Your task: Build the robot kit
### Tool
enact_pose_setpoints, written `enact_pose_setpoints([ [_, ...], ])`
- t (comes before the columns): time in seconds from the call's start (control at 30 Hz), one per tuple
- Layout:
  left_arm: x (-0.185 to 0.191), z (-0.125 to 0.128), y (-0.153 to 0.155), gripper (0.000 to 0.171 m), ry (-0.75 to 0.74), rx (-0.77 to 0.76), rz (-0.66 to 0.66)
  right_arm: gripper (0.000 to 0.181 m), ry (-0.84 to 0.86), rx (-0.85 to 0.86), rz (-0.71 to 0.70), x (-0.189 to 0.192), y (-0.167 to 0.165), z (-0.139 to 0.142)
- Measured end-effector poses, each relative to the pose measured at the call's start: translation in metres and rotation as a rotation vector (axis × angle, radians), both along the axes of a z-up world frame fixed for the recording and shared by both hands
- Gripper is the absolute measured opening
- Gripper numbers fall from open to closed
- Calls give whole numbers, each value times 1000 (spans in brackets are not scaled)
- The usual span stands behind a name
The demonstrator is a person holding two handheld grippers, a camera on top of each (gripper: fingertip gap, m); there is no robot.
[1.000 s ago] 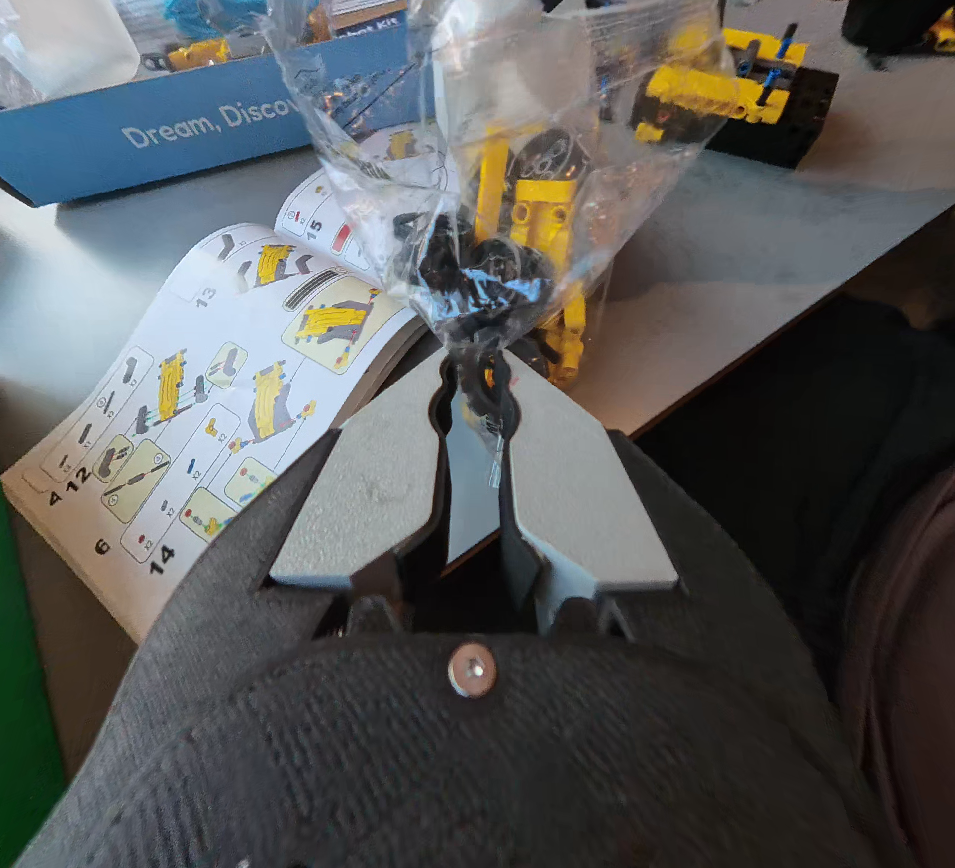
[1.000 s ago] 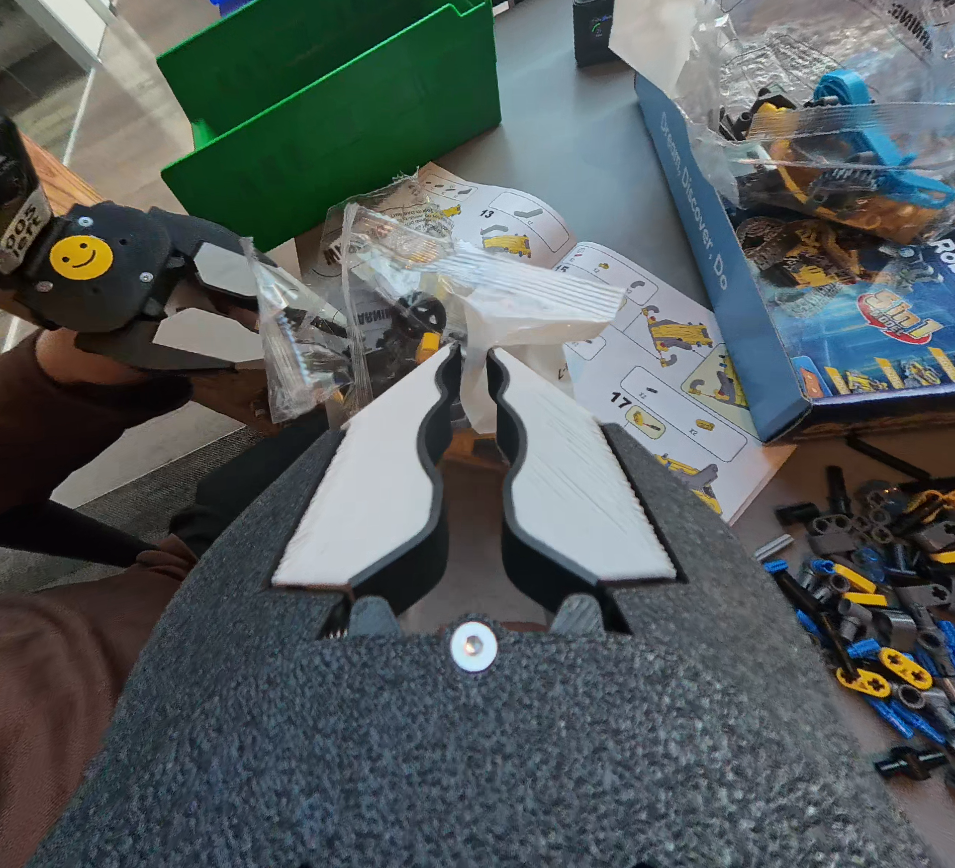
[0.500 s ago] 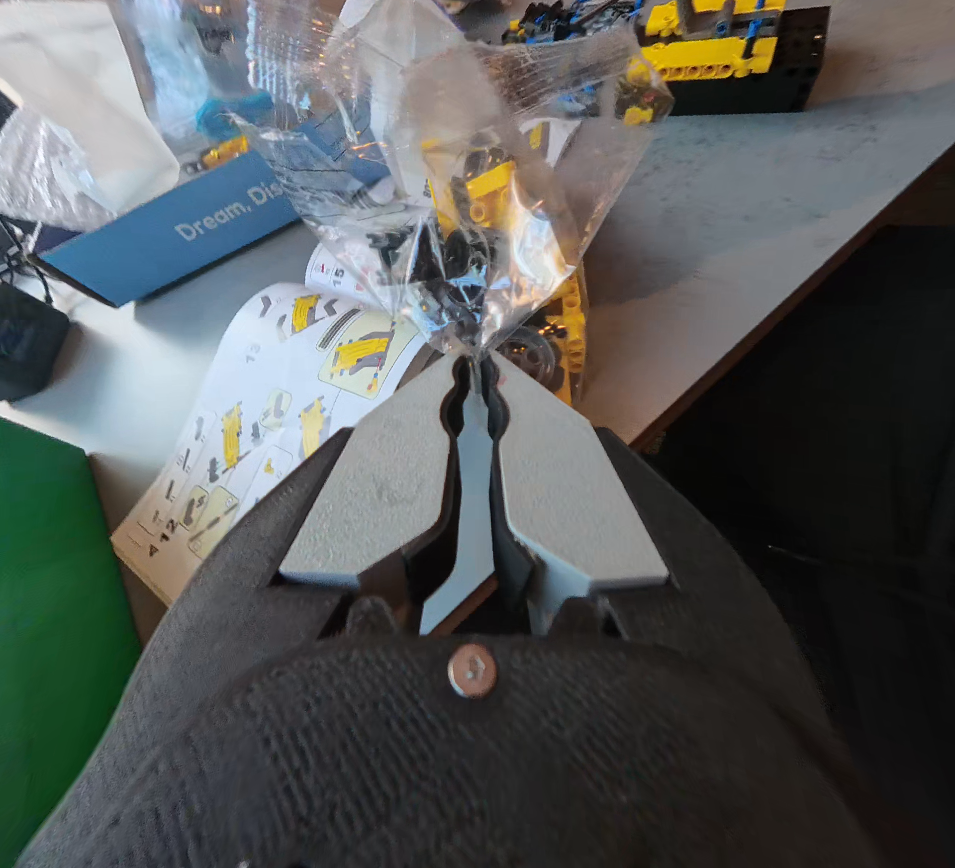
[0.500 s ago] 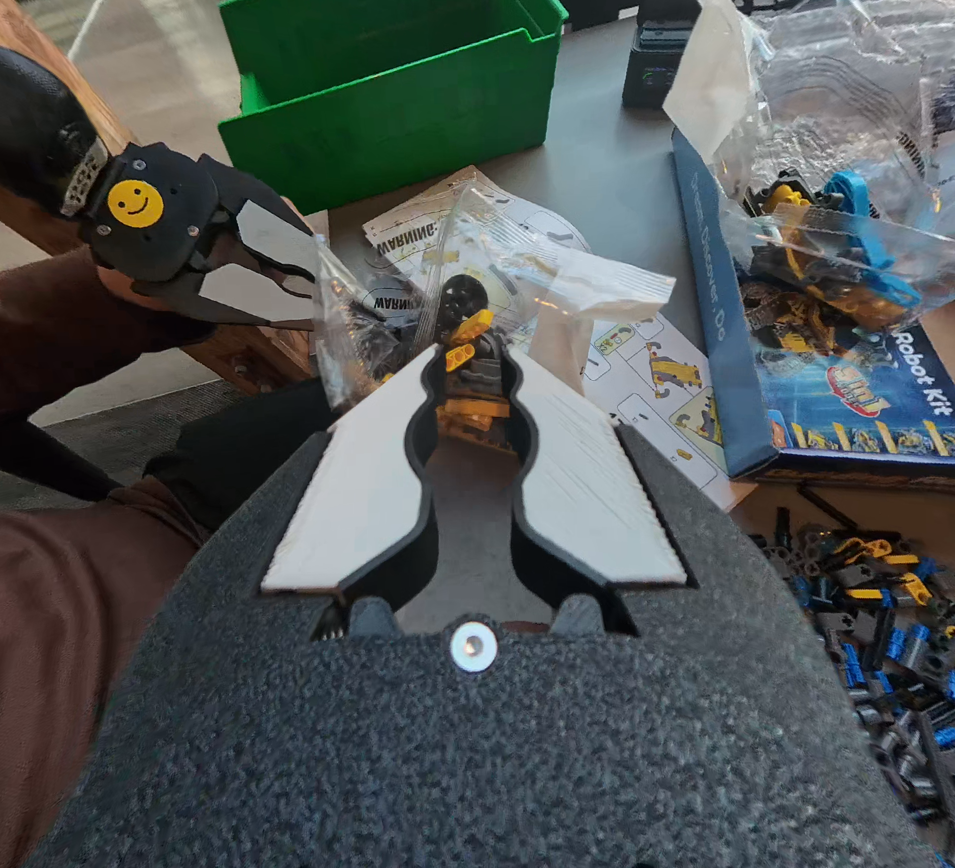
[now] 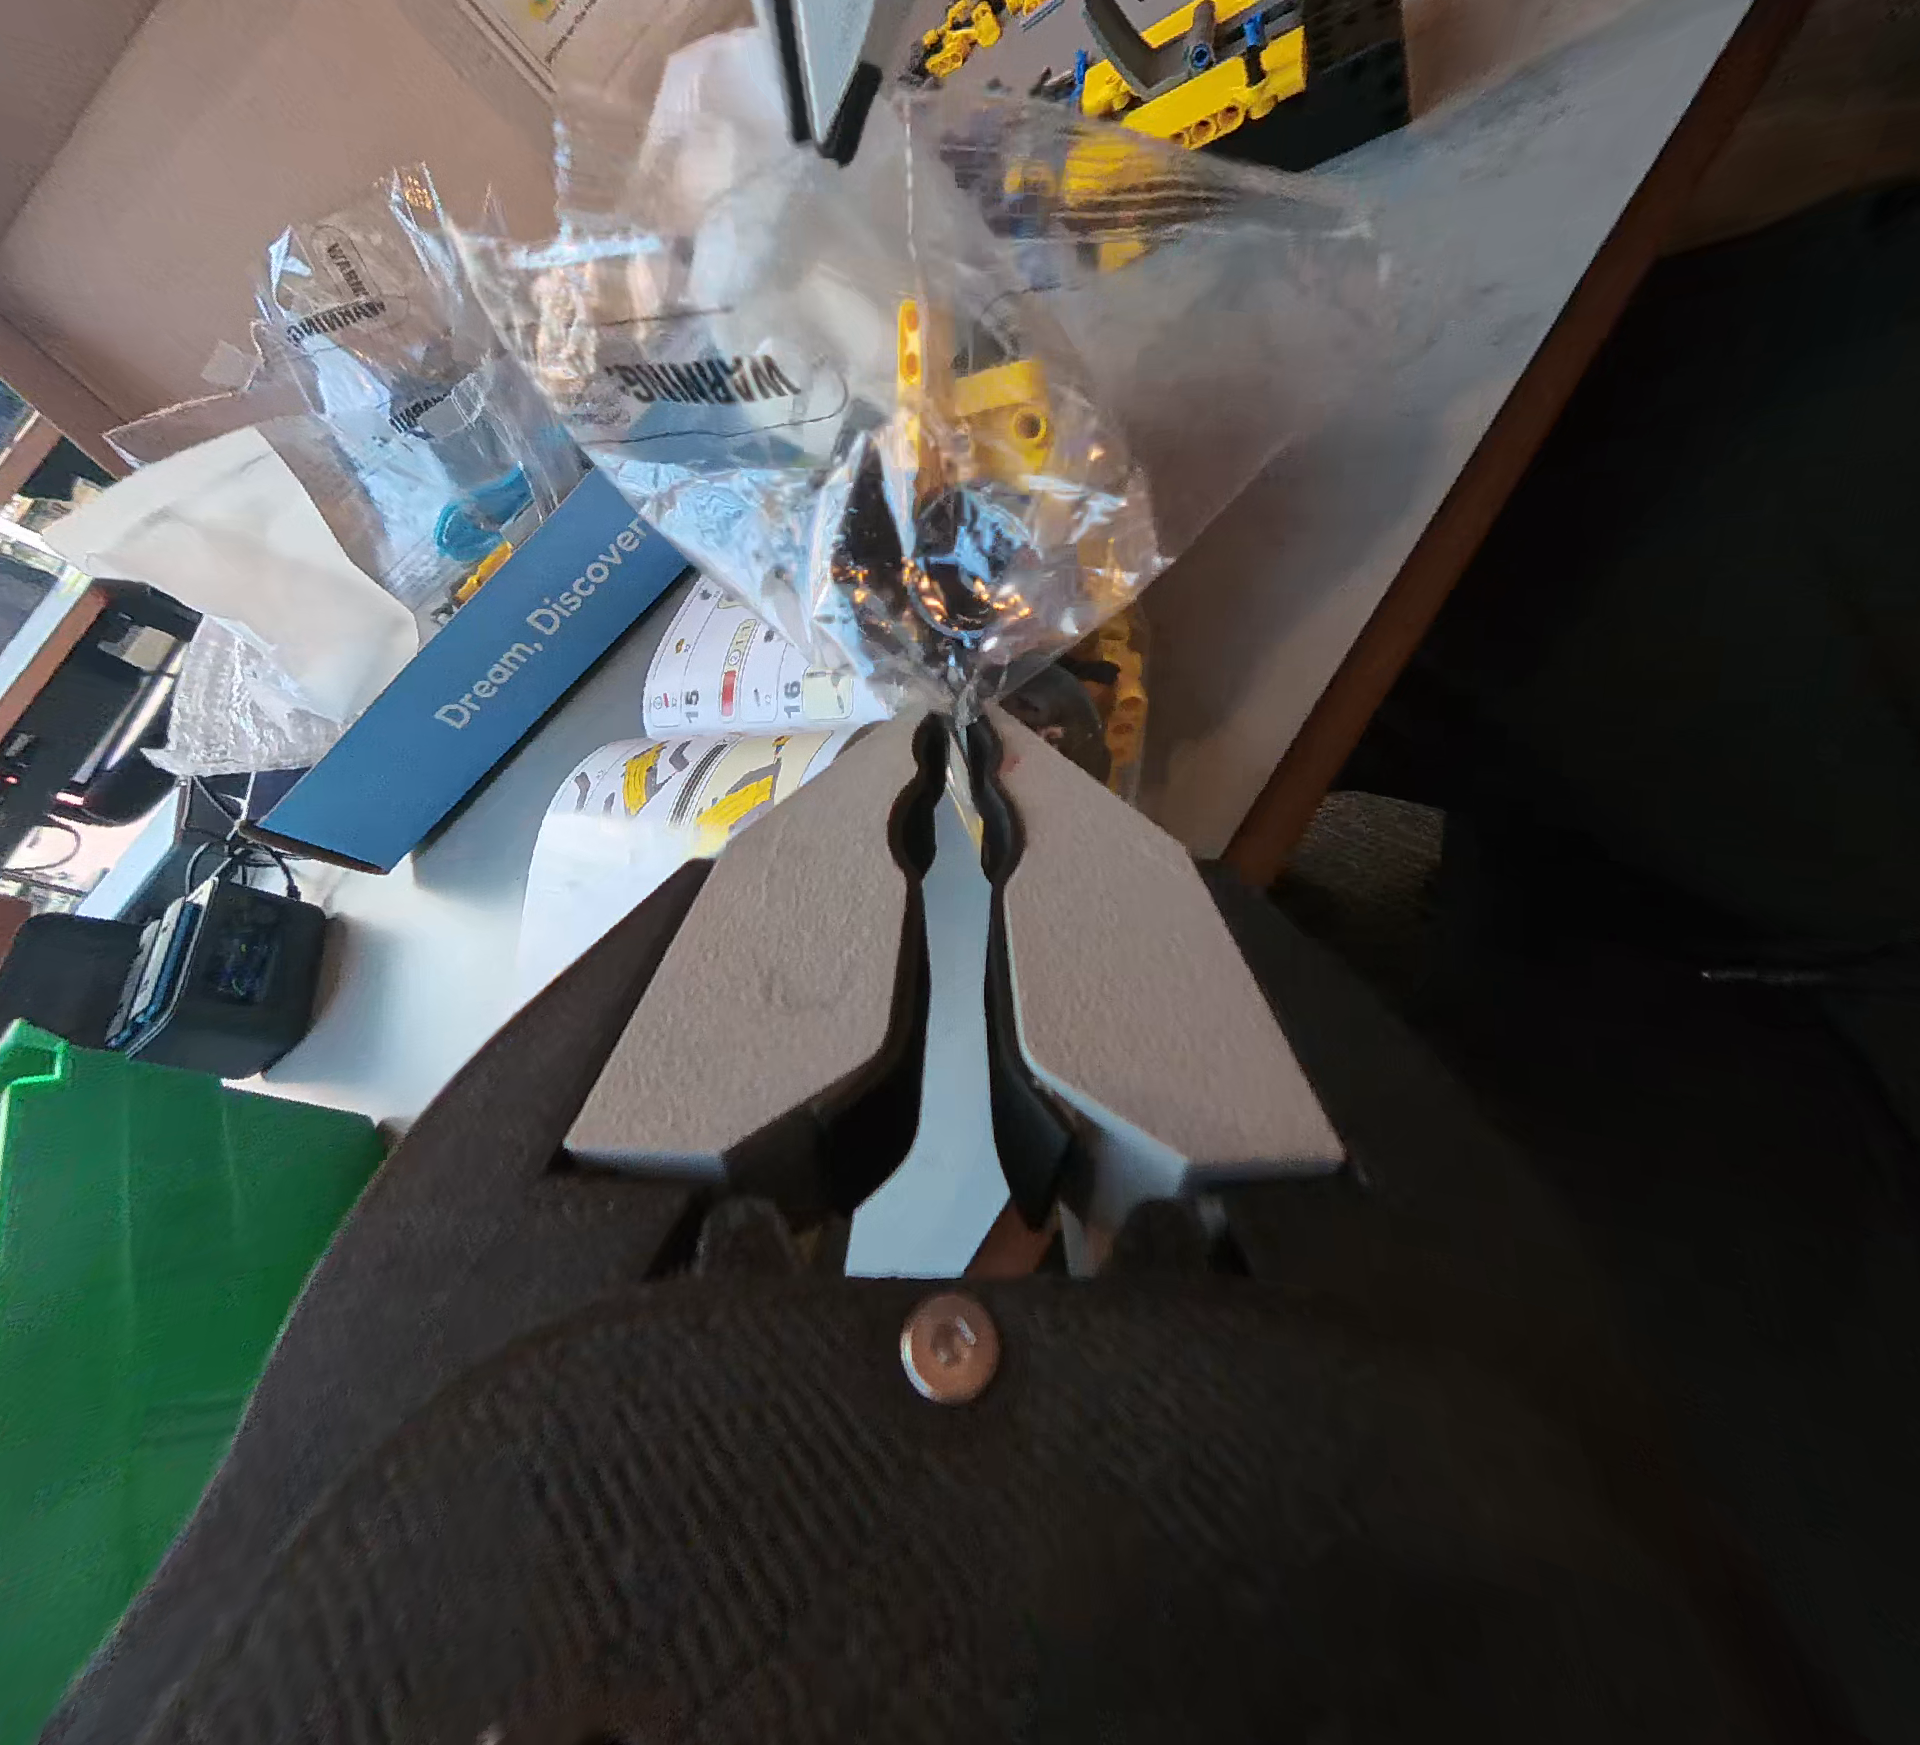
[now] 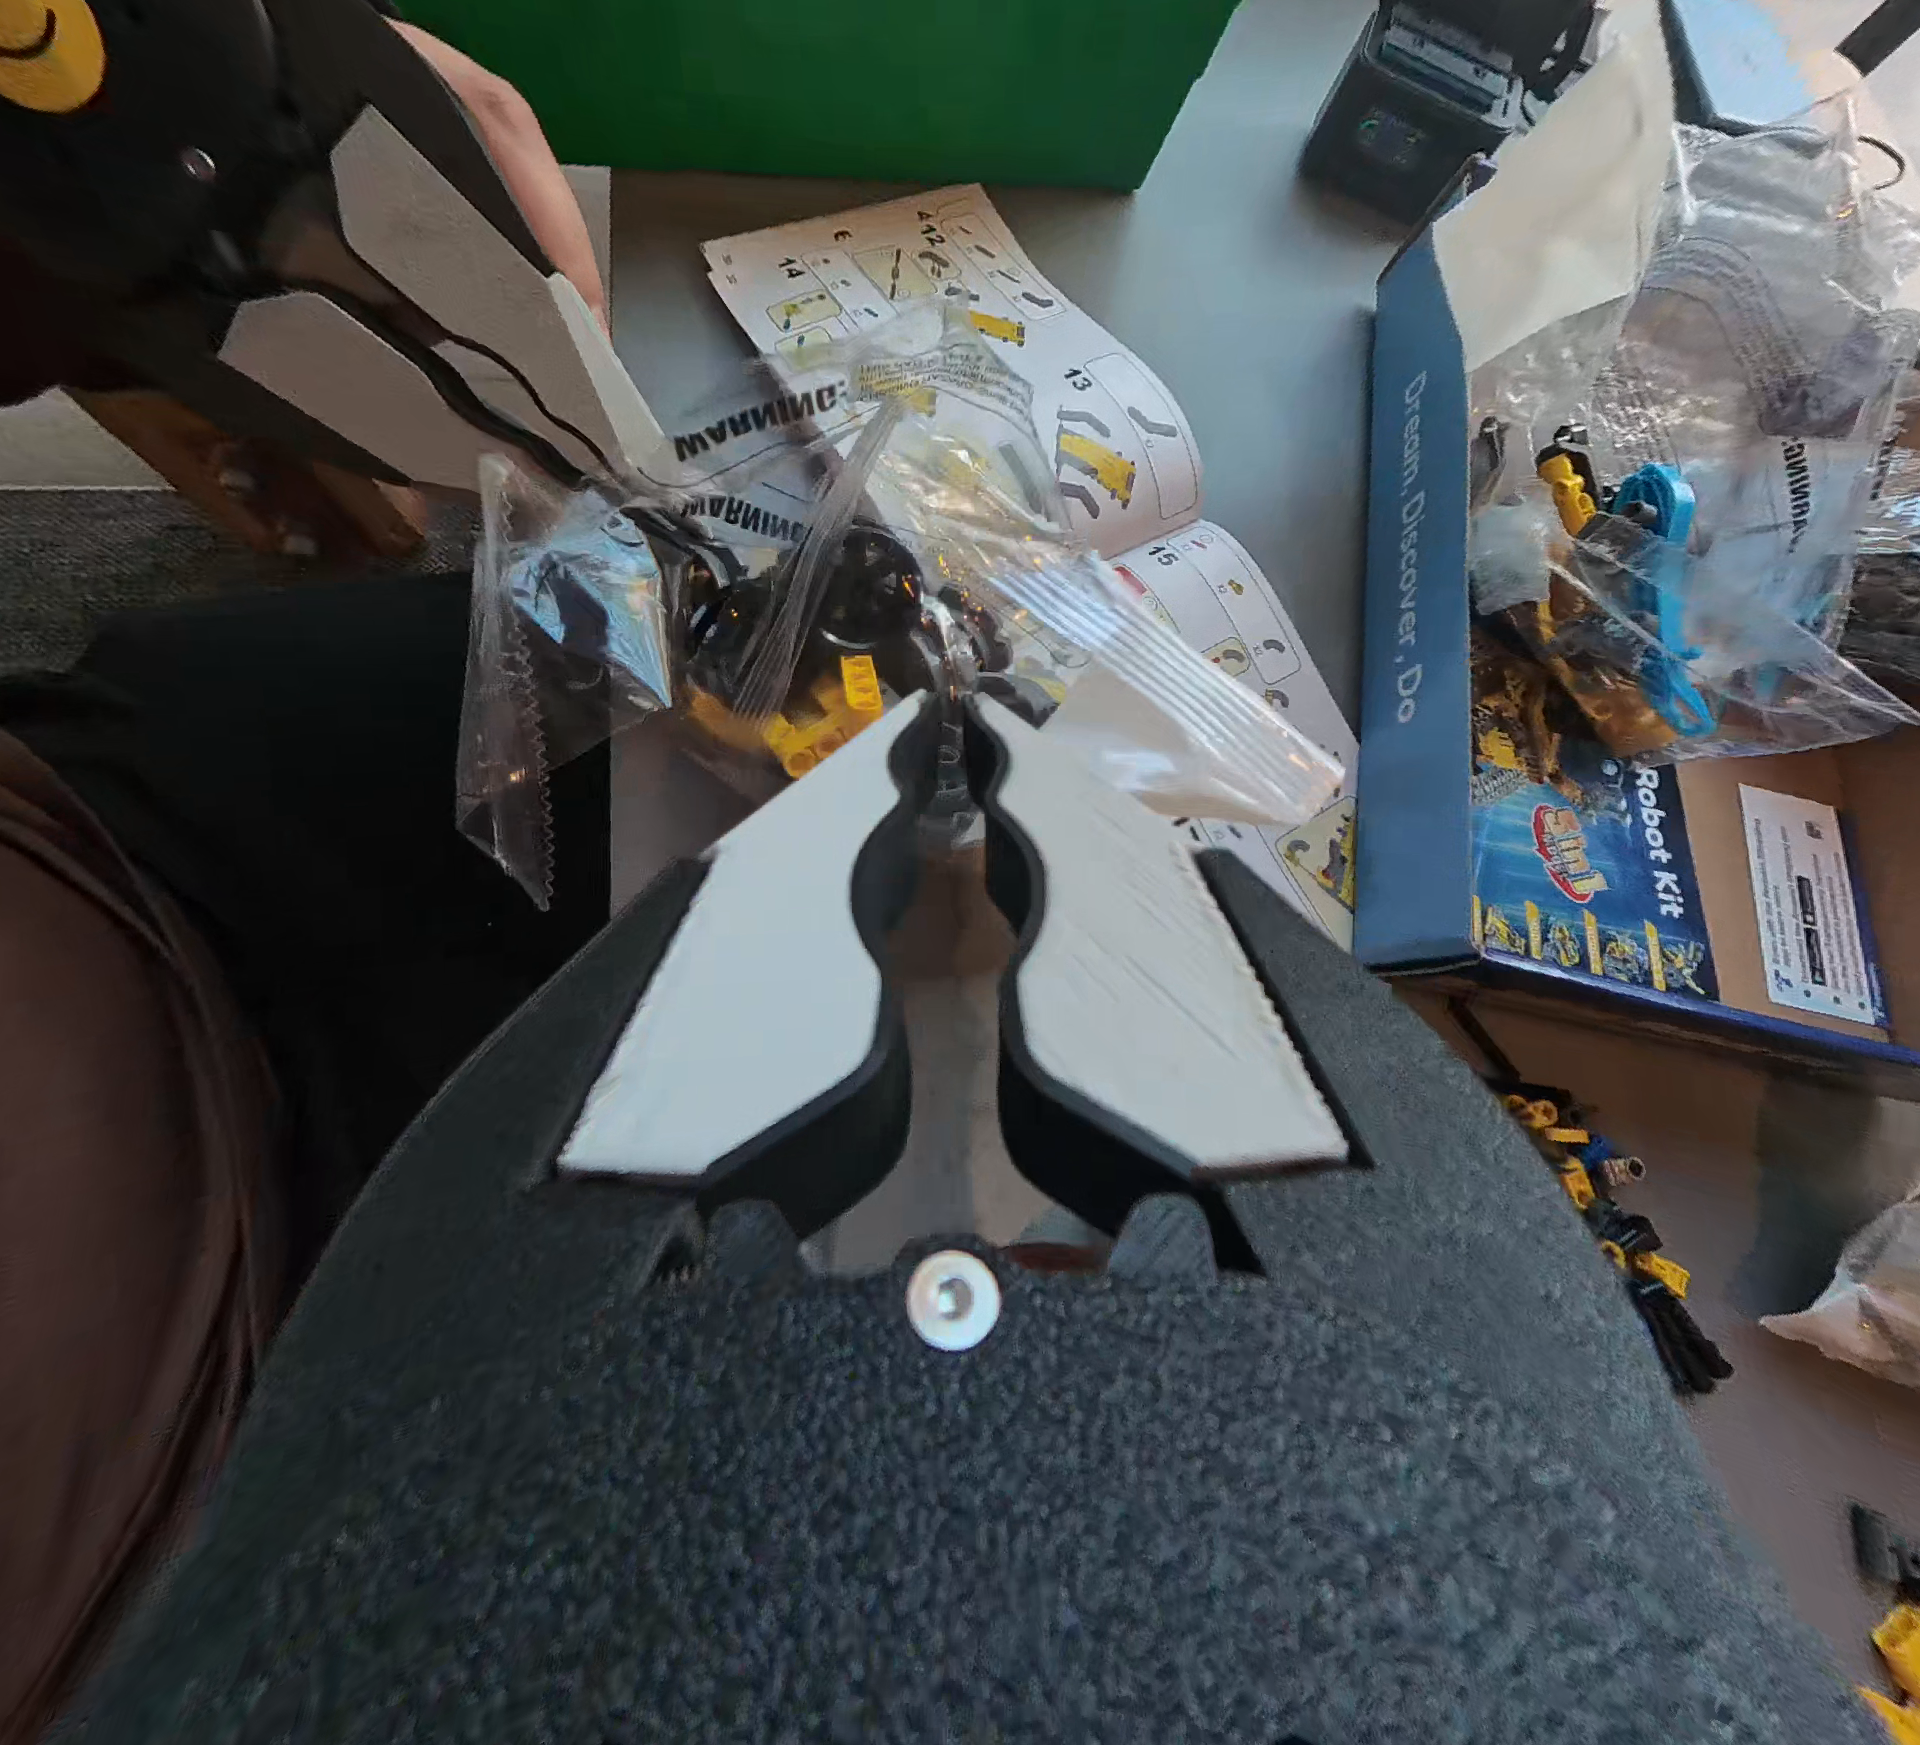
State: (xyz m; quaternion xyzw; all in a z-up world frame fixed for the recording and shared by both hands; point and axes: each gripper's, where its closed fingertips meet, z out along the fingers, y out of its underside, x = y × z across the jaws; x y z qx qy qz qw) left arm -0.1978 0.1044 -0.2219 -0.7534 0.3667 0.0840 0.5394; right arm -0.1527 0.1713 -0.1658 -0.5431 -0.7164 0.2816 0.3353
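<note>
At frame centre we find a clear crinkled plastic bag of yellow and black building pieces (image 6: 831, 615), held above an open instruction booklet (image 6: 1132, 448). The left gripper (image 5: 954, 727) clamps one corner; the right gripper (image 6: 945, 708) pinches another. A green plastic bin (image 6: 790, 12) sits upper left, a blue cardboard kit box (image 6: 1413, 615) right.

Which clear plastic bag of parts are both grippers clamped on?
The clear bag of yellow and black pieces held above the open booklet; the other bags sit in the blue box.
</note>
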Motion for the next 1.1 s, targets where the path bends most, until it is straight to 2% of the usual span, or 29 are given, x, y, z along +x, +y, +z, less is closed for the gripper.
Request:
enact_pose_setpoints([
  [0.2, -16, -4, 6, 9, -103, -23, 75, 0, -15, -2, 91, 8, -15, 7],
  [0.33, -18, -15, 8, 38, -178, -106, 114, 0, -8, -36, 111, 10, -21, 11],
  [0.37, -16, -17, 8, 34, -179, -111, 111, 0, -20, -36, 112, 10, -21, 7],
  [0.4, -13, -14, 8, 17, -183, -91, 98, 0, -33, -33, 110, 11, -21, 3],
  [0.43, -13, -11, 9, 8, -180, -65, 101, 0, -46, -29, 104, 11, -20, -1],
  [0.5, -14, -11, 9, 5, -153, -72, 115, 0, -64, -24, 92, 10, -18, -7],
  [0.67, -14, -7, 8, 1, -100, -34, 96, 13, -43, -52, 91, 4, -21, -6],
  [0.77, -10, 4, 8, 0, -128, -9, 74, 21, 10, -74, 117, 0, -28, 3],
  [0.93, -3, 9, 6, 0, -71, 9, 58, 21, 159, -95, 176, -6, -46, 30],
  [1.0, 2, 10, 5, 0, -65, 15, 45, 22, 150, -113, 212, -6, -57, 28],
  [1.1, 9, 14, 3, 0, -19, 54, 17, 22, 101, -6, 175, -11, -53, 13],
])
